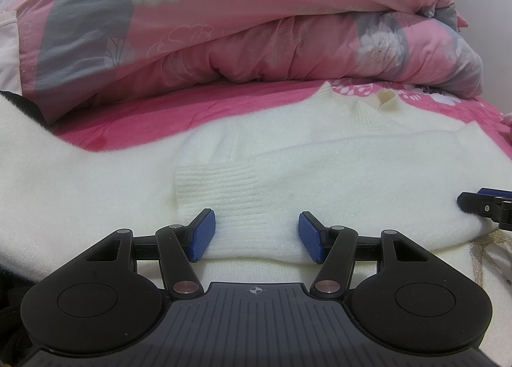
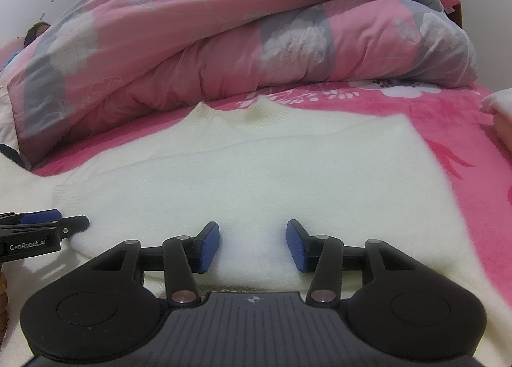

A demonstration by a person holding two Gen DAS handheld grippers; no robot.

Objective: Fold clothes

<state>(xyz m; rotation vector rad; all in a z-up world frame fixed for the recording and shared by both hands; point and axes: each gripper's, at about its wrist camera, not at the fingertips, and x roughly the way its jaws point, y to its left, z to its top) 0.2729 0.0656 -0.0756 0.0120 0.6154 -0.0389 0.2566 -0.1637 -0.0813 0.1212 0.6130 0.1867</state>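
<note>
On pink bed (image 2: 425,155) — white sweater (image 2: 272,175) flat, duvet (image 2: 224,40) behind

Both views are evenly and softly lit, bright enough, with no glare. Shadows are faint, darkest beneath the pink quilt (image 1: 224,30). The fisheye lens bends the bed's (image 2: 448,130) edge and darkens the corners. The white sweater (image 1: 288,159) looks slightly washed out and fuzzy, its knit detail soft.
</note>
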